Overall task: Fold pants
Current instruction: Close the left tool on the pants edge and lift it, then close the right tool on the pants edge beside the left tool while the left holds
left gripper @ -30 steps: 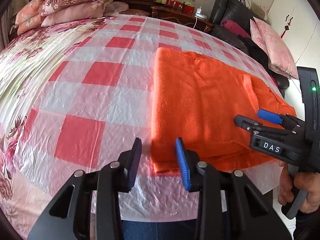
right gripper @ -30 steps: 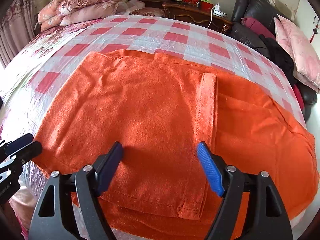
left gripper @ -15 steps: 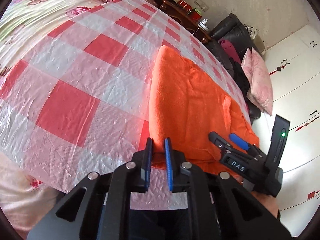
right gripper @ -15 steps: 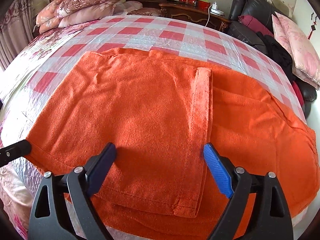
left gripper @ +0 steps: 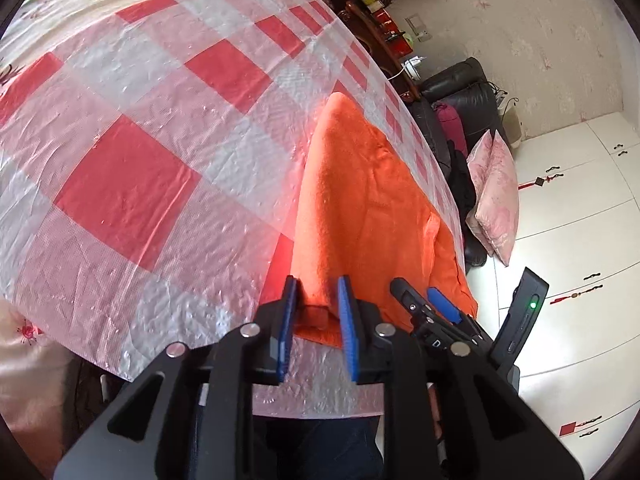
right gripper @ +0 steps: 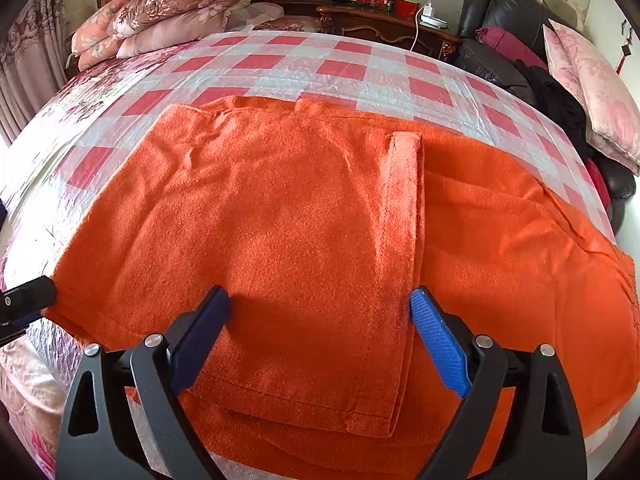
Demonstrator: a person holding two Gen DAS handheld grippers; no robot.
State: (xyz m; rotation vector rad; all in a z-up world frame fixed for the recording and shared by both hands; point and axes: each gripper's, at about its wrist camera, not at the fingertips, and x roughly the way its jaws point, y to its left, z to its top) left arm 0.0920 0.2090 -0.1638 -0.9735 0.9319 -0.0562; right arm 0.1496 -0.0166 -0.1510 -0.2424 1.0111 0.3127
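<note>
Orange fleece pants [right gripper: 304, 240], partly folded

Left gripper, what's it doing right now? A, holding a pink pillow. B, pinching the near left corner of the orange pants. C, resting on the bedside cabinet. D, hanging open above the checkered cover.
B: in the left wrist view the left gripper has its blue pads on either side of a raised fold at the corner of the orange pants, while the right gripper hangs open over the cloth.

pants [right gripper: 304, 248] on bed cover [right gripper: 352, 76] | pillows [right gripper: 168, 12] behind | nightstand [right gripper: 384, 20] behind-right
</note>
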